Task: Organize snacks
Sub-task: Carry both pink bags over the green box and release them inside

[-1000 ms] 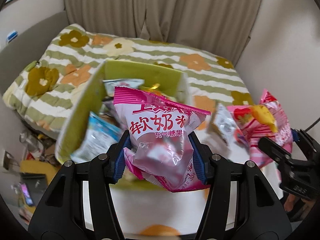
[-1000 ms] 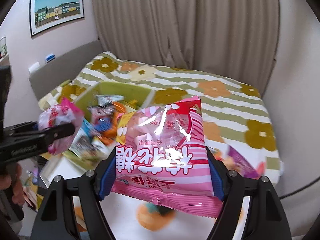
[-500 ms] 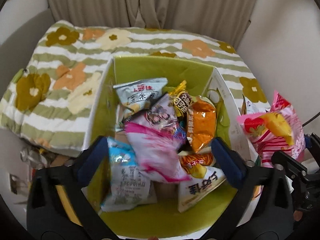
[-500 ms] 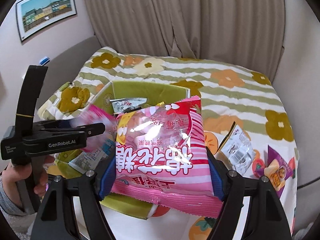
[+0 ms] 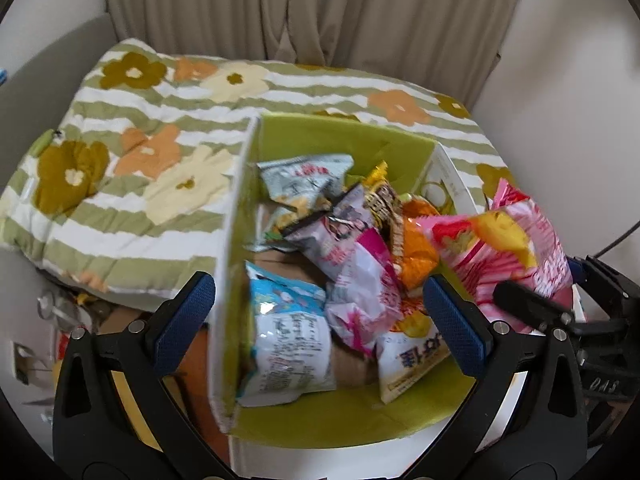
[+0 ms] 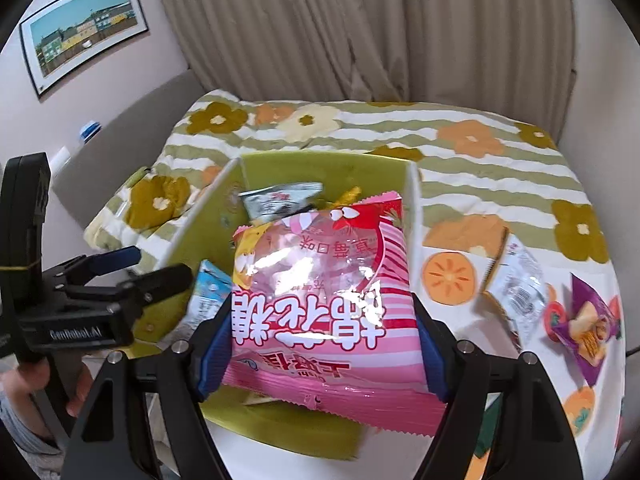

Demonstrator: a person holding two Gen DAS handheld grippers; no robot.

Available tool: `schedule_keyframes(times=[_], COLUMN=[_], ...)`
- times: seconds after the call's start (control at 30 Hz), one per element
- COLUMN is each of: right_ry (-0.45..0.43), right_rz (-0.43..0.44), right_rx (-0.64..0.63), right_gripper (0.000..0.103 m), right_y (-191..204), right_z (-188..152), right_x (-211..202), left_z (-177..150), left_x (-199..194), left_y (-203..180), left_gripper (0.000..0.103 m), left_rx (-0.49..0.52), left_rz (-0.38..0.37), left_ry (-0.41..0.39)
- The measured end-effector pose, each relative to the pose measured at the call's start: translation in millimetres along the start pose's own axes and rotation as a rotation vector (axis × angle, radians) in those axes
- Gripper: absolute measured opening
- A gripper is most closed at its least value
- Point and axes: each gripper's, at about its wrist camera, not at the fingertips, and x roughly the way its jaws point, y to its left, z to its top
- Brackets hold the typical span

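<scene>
Now left tool (image 5: 320,324) has just sprung wide, empty, above the green box (image 5: 344,136); its pink-white packet (image 5: 368,280) lies inside among other snacks. Right tool (image 6: 320,344) clamps a pink striped bag (image 6: 324,292) over the box's near right corner.

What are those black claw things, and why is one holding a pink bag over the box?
They are hand-held grabbers, one in each of a person's hands, and each carries a camera looking along its own two fingers. One picture comes from the left grabber, the other from the right.

The left gripper is open and holds nothing; its blue-padded fingers stand wide above the green box, which is full of snack packets, such as a blue and white packet.

The right gripper squeezes a pink striped candy bag above the same box. On the persimmon-print cloth beside it lie a clear packet and a purple snack packet.
</scene>
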Motion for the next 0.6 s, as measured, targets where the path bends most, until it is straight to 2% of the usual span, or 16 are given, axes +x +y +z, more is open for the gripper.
schedule_keyframes(times=[0.27, 0.3, 0.33, 0.4, 0.6], right_ry=[0.034, 0.036, 0.032, -0.001, -0.021], right_rz=[0.059, 0.083, 0.098, 0.12, 0.085], right_rx=[-0.011, -0.007, -0.006, -0.007, -0.009], right_gripper=[0.076, 0.079, 0.091, 0.103, 0.103], right_y=[22, 23, 25, 27, 23], right_z=[-5, -6, -6, -9, -20], right_x=[23, 24, 24, 17, 8], left_z=[8, 7, 6, 5, -5], left_x=[-23, -25, -27, -28, -22], left_y=[12, 13, 13, 16, 19], left_gripper=[0.103, 0.103, 0.103, 0.103, 0.103], left_rx=[-0.015, -0.018, -0.02, -0.027, -0.045], left_rz=[0.045, 0.05, 0.054, 0.057, 0.06], left_ry=[-0.065, -0.071, -0.074, -0.076, -0.044])
